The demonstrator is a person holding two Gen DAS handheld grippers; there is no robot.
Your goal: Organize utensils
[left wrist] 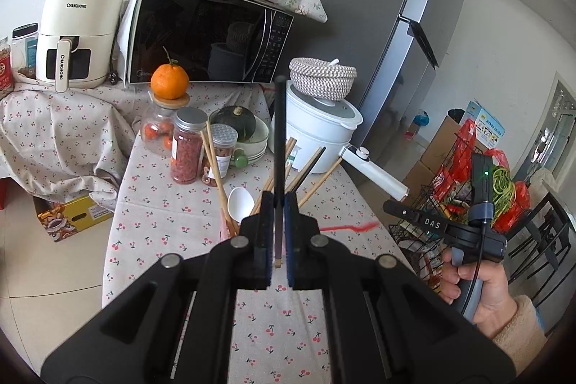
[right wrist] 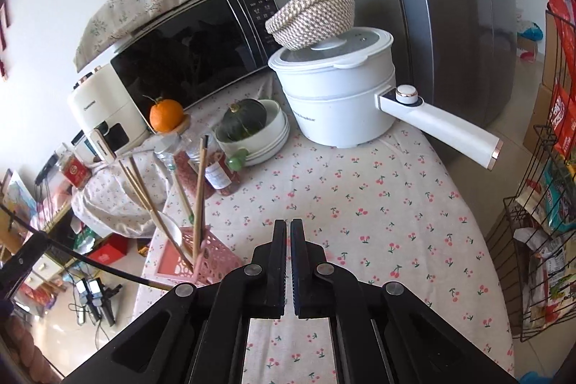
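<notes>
The left gripper [left wrist: 277, 204] was clenched on a single dark chopstick [left wrist: 279, 146], gripped near its lower end, the long axis standing roughly upright and pointing away from the camera along the fingers. Directly beyond and below that gripper stood the pink holder [right wrist: 201, 261], a perforated basket already containing several wooden chopsticks [right wrist: 198, 189] and a white spoon [left wrist: 240, 204], all leaning outward. In my judgement the coming move turns on this: the holder lay just ahead of and beneath the held chopstick, so the stick needs only lowering, tip down, into the opening. The left gripper was the nearer to the holder; the right gripper [right wrist: 289, 236] sat to the holder's right over the cherry-print tablecloth [right wrist: 378, 211], its jaws pressed together on nothing. Beyond the holder stood spice jars [left wrist: 187, 150], a green squash [left wrist: 234, 126] in stacked bowls, and a white electric pot [right wrist: 334, 96] with illegible lettering. Furthest behind, the air fryer [left wrist: 79, 35] read "CHANGHONG" on body and handle. The right handset carried "DAS".
</notes>
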